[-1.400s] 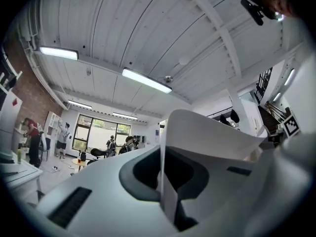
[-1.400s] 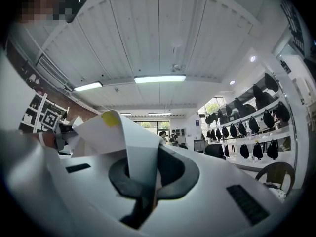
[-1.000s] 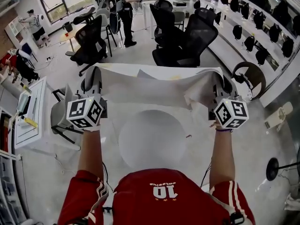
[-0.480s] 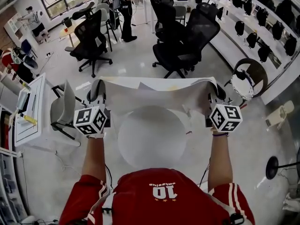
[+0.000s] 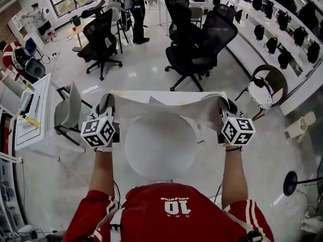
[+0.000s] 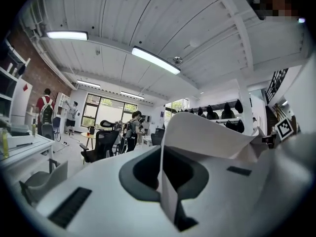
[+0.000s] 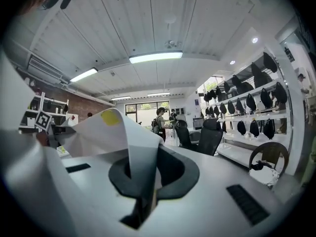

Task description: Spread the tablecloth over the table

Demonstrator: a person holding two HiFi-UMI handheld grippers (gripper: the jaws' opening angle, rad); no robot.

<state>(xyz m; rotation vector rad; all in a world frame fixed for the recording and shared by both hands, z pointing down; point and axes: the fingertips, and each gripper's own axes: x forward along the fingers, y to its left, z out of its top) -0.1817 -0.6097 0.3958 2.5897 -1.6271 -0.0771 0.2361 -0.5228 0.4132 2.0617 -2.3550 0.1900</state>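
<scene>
A white tablecloth (image 5: 166, 104) hangs stretched between my two grippers, above the far half of a round white table (image 5: 160, 150). My left gripper (image 5: 106, 109) is shut on the cloth's left corner. My right gripper (image 5: 225, 108) is shut on its right corner. In the left gripper view the cloth (image 6: 210, 132) runs up out of the closed jaws of the left gripper (image 6: 169, 194) and off to the right. In the right gripper view the cloth (image 7: 116, 132), with a yellow spot on it, rises from the right gripper (image 7: 143, 194) and leads left. Both grippers point level.
Black office chairs (image 5: 199, 44) stand just beyond the table. To the left are a grey chair (image 5: 68, 116) and a white desk (image 5: 31, 116). A wall shelf (image 5: 282, 29) with dark headsets runs along the right. People (image 5: 137, 9) stand at the far back.
Both grippers have come down together with the cloth, which now hangs lower and closer over the round table. Both grips are unchanged.
</scene>
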